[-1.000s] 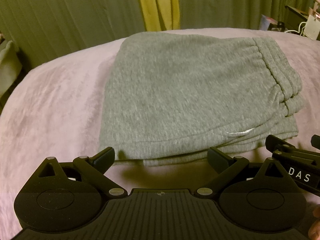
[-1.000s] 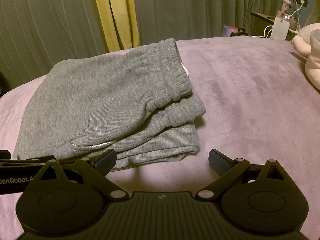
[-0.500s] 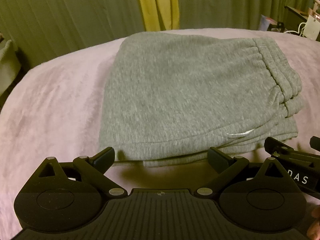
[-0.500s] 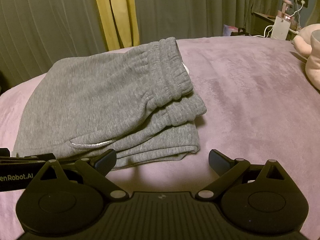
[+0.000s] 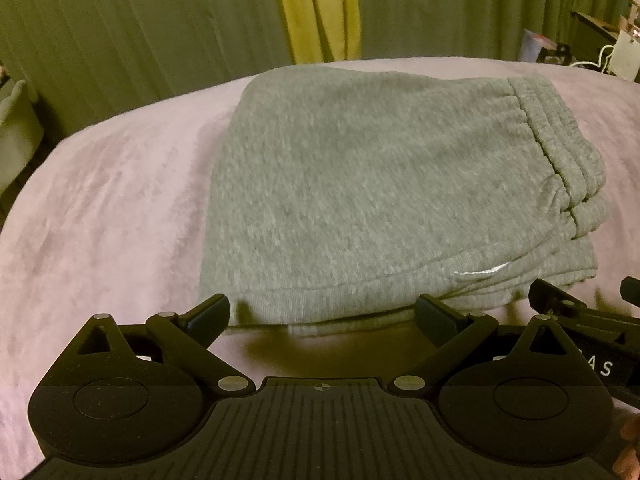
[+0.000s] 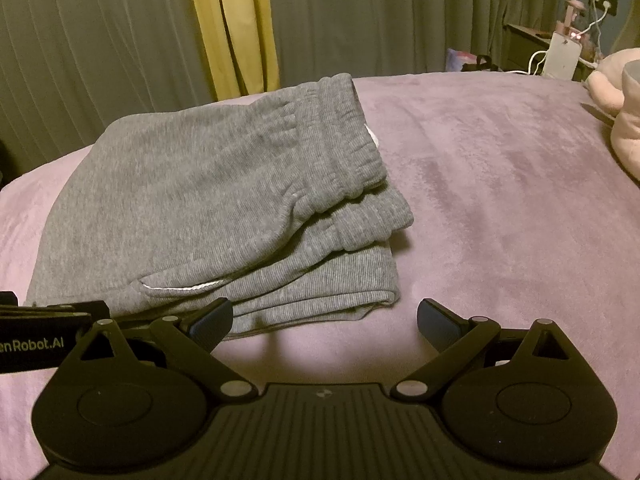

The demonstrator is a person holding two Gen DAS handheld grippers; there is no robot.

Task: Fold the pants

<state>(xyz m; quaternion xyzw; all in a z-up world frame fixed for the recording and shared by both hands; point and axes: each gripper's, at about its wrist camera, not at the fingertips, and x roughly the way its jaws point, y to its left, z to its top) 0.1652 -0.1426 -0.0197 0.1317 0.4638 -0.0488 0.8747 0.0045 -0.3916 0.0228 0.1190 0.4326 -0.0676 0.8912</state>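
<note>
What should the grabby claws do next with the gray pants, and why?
Probably just back both away a little. The gray pants already lie in a compact folded stack on the pink blanket, waistband on top. The left gripper and right gripper are both open, holding nothing, just short of the near edge, so the fold looks done.

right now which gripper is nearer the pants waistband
Right. The right gripper sits below the waistband end; the left gripper faces the folded sweatpants' opposite end.

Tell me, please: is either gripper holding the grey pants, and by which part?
Nothing is held. The left gripper and right gripper are open, short of the folded grey sweatpants.
</note>
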